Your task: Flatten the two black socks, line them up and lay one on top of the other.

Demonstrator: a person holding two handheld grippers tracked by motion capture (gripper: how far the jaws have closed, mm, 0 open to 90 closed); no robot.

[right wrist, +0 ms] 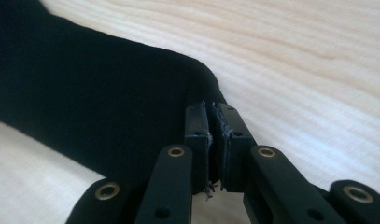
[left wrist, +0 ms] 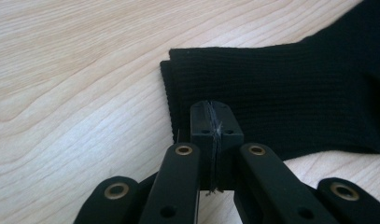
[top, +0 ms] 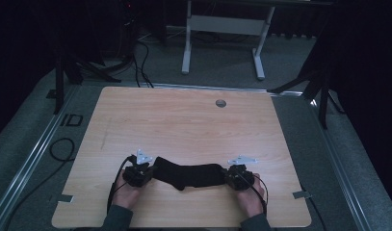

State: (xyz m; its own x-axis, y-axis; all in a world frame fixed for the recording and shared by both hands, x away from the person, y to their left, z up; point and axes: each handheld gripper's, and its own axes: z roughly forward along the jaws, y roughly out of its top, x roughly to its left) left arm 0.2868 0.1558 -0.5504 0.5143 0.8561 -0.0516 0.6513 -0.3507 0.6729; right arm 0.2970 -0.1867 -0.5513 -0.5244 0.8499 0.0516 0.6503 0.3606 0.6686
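Wooden worktop (top: pixel 184 120), grey grommet (top: pixel 220 103) near its far edge. White desk frame (top: pixel 222 33) beyond on grey carpet; black cables (top: pixel 140 62) trailing left.

Dark lab: floor cables (top: pixel 136 57), metal rails (top: pixel 34 154), stands (top: pixel 58 82).

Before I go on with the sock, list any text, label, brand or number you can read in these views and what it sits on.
"ID": dark marking on the grey floor left of the table, in the high view; the reading is uncertain, since it is small and dim.
Black sock: no label or brand legible in any view.
Left gripper and right gripper: no markings readable.
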